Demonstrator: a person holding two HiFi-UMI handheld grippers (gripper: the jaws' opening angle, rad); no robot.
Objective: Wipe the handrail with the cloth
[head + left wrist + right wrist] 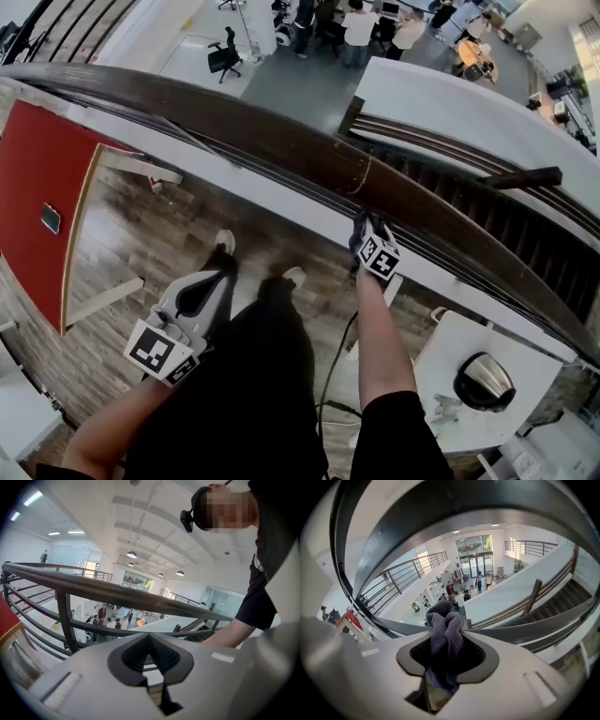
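Cloth (446, 634): dark grey knit, bunched into a fat fold, and the right gripper (446, 620) is clamping it between its jaws with a rounded tuft poking out past the tips. I am judging it soft, light and limp, with a nap that should drag on the rail rather than skid. The hold is sitting on the middle of the bunch, which looks sound to me, since the free tuft is what will be doing the rubbing. Handrail (281, 141): dark brown, smooth, rigid, curving across the head view. The right gripper (367, 230) is reaching up to its near edge, though I am not able to tell whether the cloth is touching it. Left gripper (150, 641): jaws are meeting at the tips with nothing between them. It is hanging low beside the person's leg (214, 281), well apart from the rail, and is taking no part.
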